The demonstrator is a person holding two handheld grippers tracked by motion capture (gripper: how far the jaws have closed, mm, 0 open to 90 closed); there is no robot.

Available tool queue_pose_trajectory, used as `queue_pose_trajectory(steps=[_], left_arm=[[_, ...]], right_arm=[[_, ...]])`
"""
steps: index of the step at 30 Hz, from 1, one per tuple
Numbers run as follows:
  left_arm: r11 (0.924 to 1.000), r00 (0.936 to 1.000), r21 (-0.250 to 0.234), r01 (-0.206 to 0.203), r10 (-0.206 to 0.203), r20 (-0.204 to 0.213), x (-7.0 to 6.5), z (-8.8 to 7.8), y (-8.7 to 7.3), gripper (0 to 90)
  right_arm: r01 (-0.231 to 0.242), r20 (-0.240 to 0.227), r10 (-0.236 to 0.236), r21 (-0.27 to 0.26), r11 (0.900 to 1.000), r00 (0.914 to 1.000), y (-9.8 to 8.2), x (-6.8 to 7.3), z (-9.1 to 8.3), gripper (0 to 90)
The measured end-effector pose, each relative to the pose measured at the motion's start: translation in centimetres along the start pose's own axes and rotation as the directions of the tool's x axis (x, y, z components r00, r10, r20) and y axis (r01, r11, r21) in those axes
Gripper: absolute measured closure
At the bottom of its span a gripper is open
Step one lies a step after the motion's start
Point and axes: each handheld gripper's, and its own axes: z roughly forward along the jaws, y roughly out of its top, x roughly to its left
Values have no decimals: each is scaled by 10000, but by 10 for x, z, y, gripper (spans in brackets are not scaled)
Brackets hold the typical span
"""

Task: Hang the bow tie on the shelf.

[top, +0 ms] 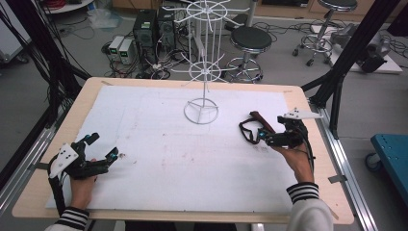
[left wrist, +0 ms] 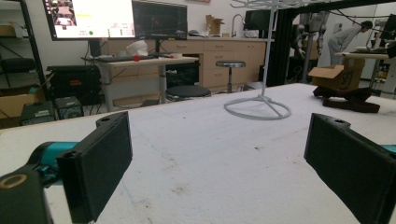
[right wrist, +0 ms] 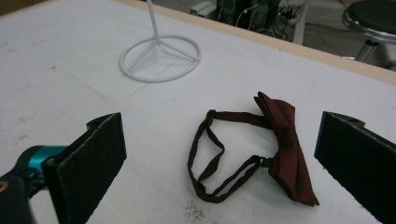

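Observation:
A dark red bow tie (right wrist: pixel 285 140) with its strap looped to one side (right wrist: pixel 208 158) lies flat on the white mat, right of a white wire display stand (top: pixel 201 110). My right gripper (top: pixel 264 134) hovers just behind the bow tie, jaws wide open, with the tie between and ahead of them (right wrist: pixel 224 172). In the high view the bow tie (top: pixel 250 127) sits at the mat's right side. My left gripper (top: pixel 103 147) rests low at the front left, open and empty (left wrist: pixel 224 163), facing the stand's ring base (left wrist: pixel 258 107) and the far-off bow tie (left wrist: pixel 350 99).
The white mat (top: pixel 159 159) covers a wooden table (top: pixel 86 91). The stand's tall pole and wire arms (top: pixel 207 38) rise at the back centre. Stools (top: pixel 250 41), computers and cables stand on the floor behind. Black frame posts (top: pixel 351 48) flank the table.

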Motion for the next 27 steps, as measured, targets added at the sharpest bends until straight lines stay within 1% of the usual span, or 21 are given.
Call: queue_pose_trajectory(steps=[4,7,9,12,15,17,21,23,24,25,27], left_arm=[[10000,10000,-11,9,-9,-8,0,0,0,81],[10000,10000,-5,8,-8,-7,0,0,0,81],[10000,10000,-14,7,-7,-14,0,0,0,80],[10000,10000,-15,4,-4,2,0,0,0,80],[10000,10000,-15,9,-9,0,0,0,0,81],[10000,10000,-3,0,0,8,0,0,0,81],[10000,10000,-11,5,-5,-5,0,0,0,81],[10000,10000,-12,-2,2,-1,0,0,0,80],[10000,10000,-14,8,-8,-7,0,0,0,80],[10000,10000,-11,0,0,-1,0,0,0,80],[10000,10000,-10,3,-3,-13,0,0,0,81]], right_arm=[[179,-72,-176,365,9992,9998,12,-6,8,13],[36,-106,-30,529,9986,9999,17,-10,12,13],[169,-88,-164,639,9978,9998,20,-13,15,13],[200,-80,-194,861,9961,9998,24,-18,19,13],[182,-54,-177,1153,9932,9998,30,-22,23,13],[332,-58,-327,1330,9906,9994,35,-25,26,13],[390,-119,-375,1695,9848,9992,43,-30,33,13],[508,-137,-492,1660,9848,9987,44,-32,36,13],[450,-133,-434,1671,9849,9990,44,-34,38,14],[347,-146,-327,1769,9836,9994,42,-35,40,13],[354,-189,-323,1981,9795,9993,40,-39,45,13]])
